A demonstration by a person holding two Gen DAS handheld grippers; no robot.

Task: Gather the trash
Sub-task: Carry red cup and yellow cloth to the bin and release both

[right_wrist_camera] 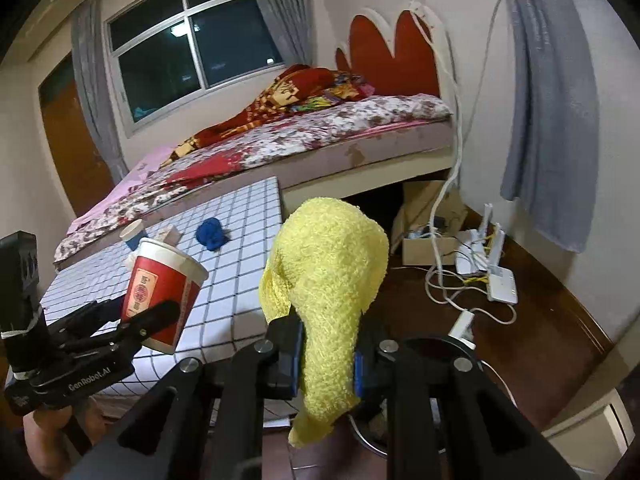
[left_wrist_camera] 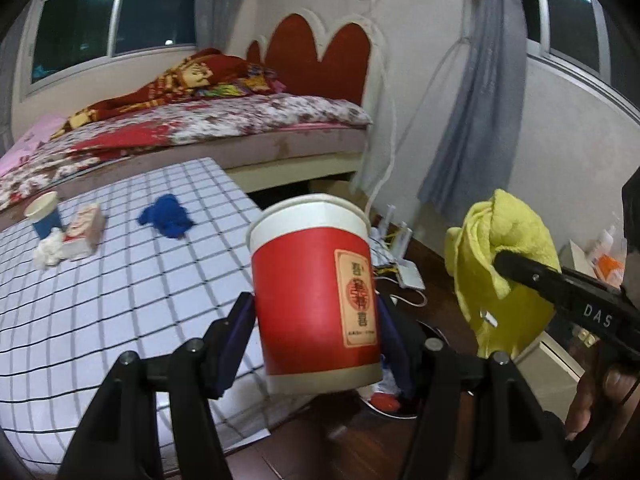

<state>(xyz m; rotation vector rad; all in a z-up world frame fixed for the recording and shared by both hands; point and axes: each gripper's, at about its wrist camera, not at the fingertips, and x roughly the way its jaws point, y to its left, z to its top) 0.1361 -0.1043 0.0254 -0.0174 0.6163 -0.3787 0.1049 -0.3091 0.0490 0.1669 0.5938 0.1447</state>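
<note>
Bedroom, dark windows, grey curtains, a bed (left_wrist_camera: 224,120) with floral bedding and a red headboard against the wall. Low table (left_wrist_camera: 120,280) with a white grid-check cover sits in front of the bed, wood floor to its right. Left gripper (left_wrist_camera: 316,344) clamps a red paper cup (left_wrist_camera: 316,300) by its lower body, cup upright and slightly tilted, held off the table's right edge and above a round bin (left_wrist_camera: 384,402) on the floor; bin mostly hidden. Right gripper (right_wrist_camera: 326,356) is pinched nearly closed on a yellow cloth (right_wrist_camera: 328,280), cloth bunched above the jaws and a tail hanging below, also off the table's right edge. Still on the table near the far left corner: blue paper cup (left_wrist_camera: 42,216), small red-white box (left_wrist_camera: 84,232) just beside it, crumpled white tissue (left_wrist_camera: 50,252) touching the box. Blue cloth wad (left_wrist_camera: 166,216) lies near the far edge, apart from those. White routers and cables (right_wrist_camera: 484,272) on the floor by the wall.
</note>
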